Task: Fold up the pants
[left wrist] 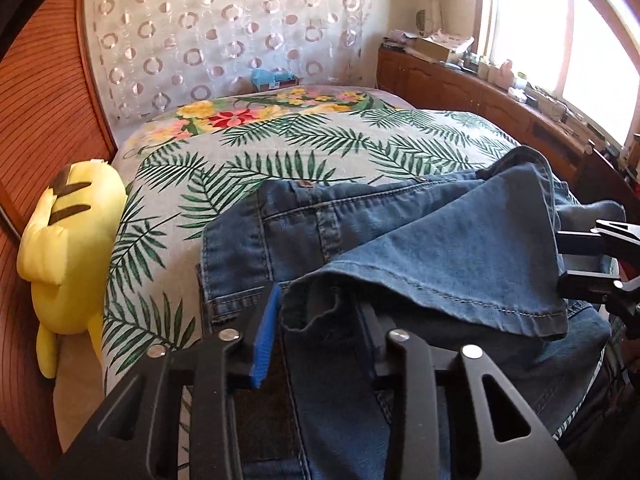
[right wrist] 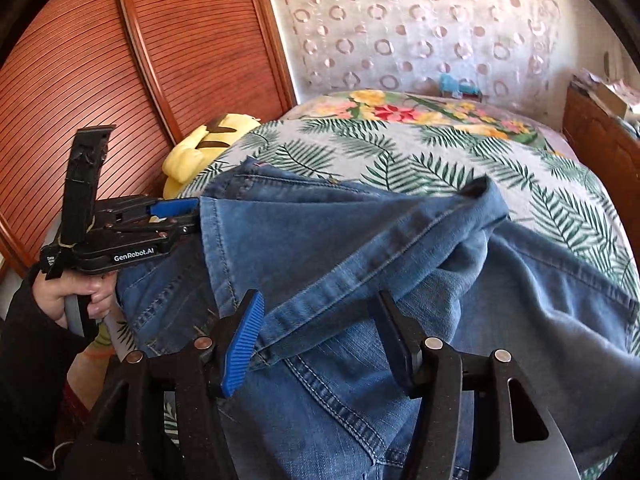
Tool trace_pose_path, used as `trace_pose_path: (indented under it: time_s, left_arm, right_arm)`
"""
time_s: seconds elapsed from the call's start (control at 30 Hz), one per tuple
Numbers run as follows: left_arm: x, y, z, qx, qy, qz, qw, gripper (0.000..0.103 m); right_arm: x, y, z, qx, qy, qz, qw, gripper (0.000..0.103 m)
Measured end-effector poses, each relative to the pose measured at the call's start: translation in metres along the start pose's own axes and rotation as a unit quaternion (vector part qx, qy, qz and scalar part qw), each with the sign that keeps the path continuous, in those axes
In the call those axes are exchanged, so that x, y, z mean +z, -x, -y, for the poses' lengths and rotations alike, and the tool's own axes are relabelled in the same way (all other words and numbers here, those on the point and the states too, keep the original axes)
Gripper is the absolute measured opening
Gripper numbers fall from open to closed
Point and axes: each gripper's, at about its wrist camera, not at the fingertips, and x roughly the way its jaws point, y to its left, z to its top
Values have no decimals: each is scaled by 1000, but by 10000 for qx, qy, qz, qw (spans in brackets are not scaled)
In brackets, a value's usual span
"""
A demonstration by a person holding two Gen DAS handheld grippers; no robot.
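Note:
Blue jeans [left wrist: 400, 232] lie across the bed with a leg folded back over the waist part. In the left wrist view my left gripper [left wrist: 324, 328] sits at the near hem of that leg, with the bunched hem [left wrist: 316, 312] filling the narrow gap and touching the blue pad [left wrist: 266, 332]. From the right wrist view the left gripper [right wrist: 188, 216] pinches the denim edge at the left. My right gripper [right wrist: 320, 340] stands wide, and the seamed hem strip [right wrist: 360, 264] runs loosely between its fingers. At the right edge of the left wrist view the right gripper [left wrist: 580, 262] shows parted fingers.
The bedspread [left wrist: 240, 160] has a palm-leaf and flower print. A yellow plush toy [left wrist: 68, 248] rests at the bed's left side against a slatted wooden wardrobe [right wrist: 72, 80]. A cluttered wooden cabinet [left wrist: 480, 92] runs under the window at the right. A person's hand [right wrist: 80, 296] holds the left gripper's handle.

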Motion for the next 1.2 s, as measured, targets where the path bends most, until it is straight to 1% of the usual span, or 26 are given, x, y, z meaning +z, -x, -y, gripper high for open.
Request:
trace_pose_path:
  time_s: [0.03, 0.1, 0.17, 0.23, 0.27, 0.3, 0.33, 0.4, 0.47, 0.5, 0.57, 0.63, 0.7, 0.8, 0.87, 0.97, 1.07, 1.2]
  left_arm:
    - [1, -1, 2, 27, -49, 0, 10000, 33]
    - [1, -2, 5, 38, -130, -3, 9999, 29]
    - [1, -1, 6, -20, -150, 20, 9999, 20]
    - [1, 2, 11, -24, -239, 68, 9997, 15]
    - [1, 5, 13, -21, -270, 123, 9996, 14]
    - [1, 11, 16, 15, -300, 196, 9994, 13]
    - [0, 16, 17, 66, -307, 259, 9992, 13]
    - [-1, 38, 20, -37, -265, 484, 9985, 12]
    - [-2, 58, 21, -95, -192, 665, 9976, 12]
    - [-4, 75, 22, -94, -119, 813, 9966, 12]
    - [-9, 96, 21, -155, 13, 984, 9950, 12]
    - [-17, 119, 20, -137, 136, 1120, 9935, 12]
    - [-25, 133, 18, -117, 234, 1111, 9935, 12]
    - [-37, 145, 14, -110, 318, 1084, 9935, 12]
    - [-43, 149, 12, -58, 363, 1078, 9935, 12]
    - [-54, 152, 5, 17, 486, 1038, 9934, 12]
    - [-62, 145, -3, 83, 621, 904, 9939, 12]
    - [-73, 126, -9, 90, 752, 675, 9948, 12]
  right_arm:
    - [0, -5, 0, -10, -38, -25, 10000, 59]
    - [0, -6, 5, 128, -150, -73, 9998, 59]
    - [1, -12, 10, 230, -253, -137, 9993, 59]
    - [3, -19, 12, 387, -274, -173, 9987, 59]
    - [5, -25, 13, 485, -249, -187, 9983, 48]
    - [6, -27, 12, 598, -211, -221, 9977, 20]
    - [8, -29, 11, 660, -157, -255, 9974, 10]
    - [12, -24, 8, 717, 14, -117, 9974, 4]
    - [21, -10, 4, 771, 208, 114, 9967, 3]
    - [27, -1, 1, 762, 313, 249, 9963, 3]
    - [43, 18, -3, 763, 471, 495, 9947, 3]
    - [61, 33, -8, 793, 610, 715, 9924, 3]
    - [81, 46, -14, 833, 754, 892, 9897, 3]
    - [104, 52, -27, 968, 917, 1018, 9858, 3]
    - [112, 47, -36, 1082, 987, 990, 9842, 3]
    - [127, 25, -53, 1243, 1114, 840, 9824, 3]
    - [140, -6, -69, 1185, 1333, 660, 9818, 3]
    - [153, -53, -80, 1101, 1322, 198, 9849, 3]
